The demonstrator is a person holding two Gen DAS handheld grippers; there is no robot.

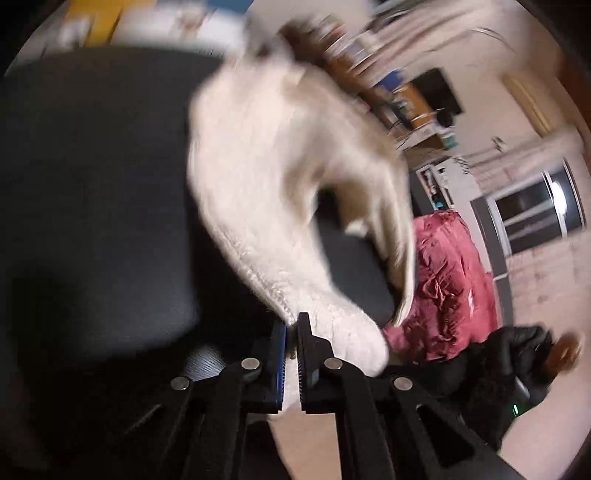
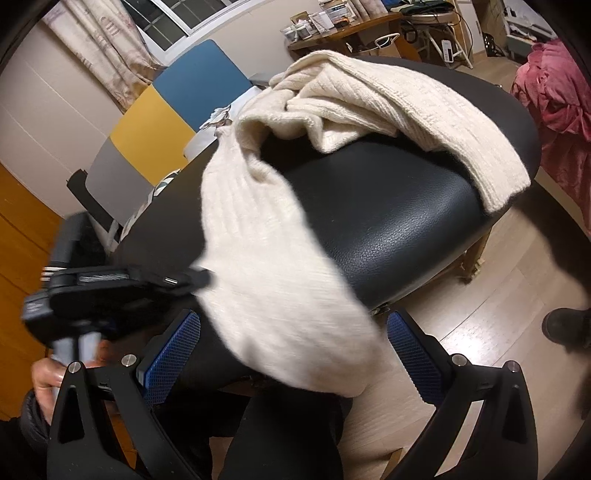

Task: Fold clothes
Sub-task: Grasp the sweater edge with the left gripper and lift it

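A cream ribbed knit sweater (image 2: 369,99) lies crumpled on a black padded table (image 2: 399,221). One part of it (image 2: 273,280) is lifted off the table's near edge. In the left wrist view my left gripper (image 1: 293,332) is shut on that sweater's (image 1: 266,184) knitted edge, and the cloth is blurred by motion. From the right wrist view that left gripper (image 2: 201,278) appears at the left, pinching the cloth's side. My right gripper (image 2: 291,350) is open, its blue pads (image 2: 173,354) wide apart on either side of the hanging cloth and not touching it.
A pink garment heap (image 2: 554,103) sits past the table's far right, also in the left wrist view (image 1: 450,288). Blue, yellow and grey chair backs (image 2: 166,110) stand beyond the table, and a cluttered wooden desk (image 2: 351,29) behind. A person's dark-trousered leg (image 2: 280,435) and shoe (image 2: 565,328) are on the wood floor.
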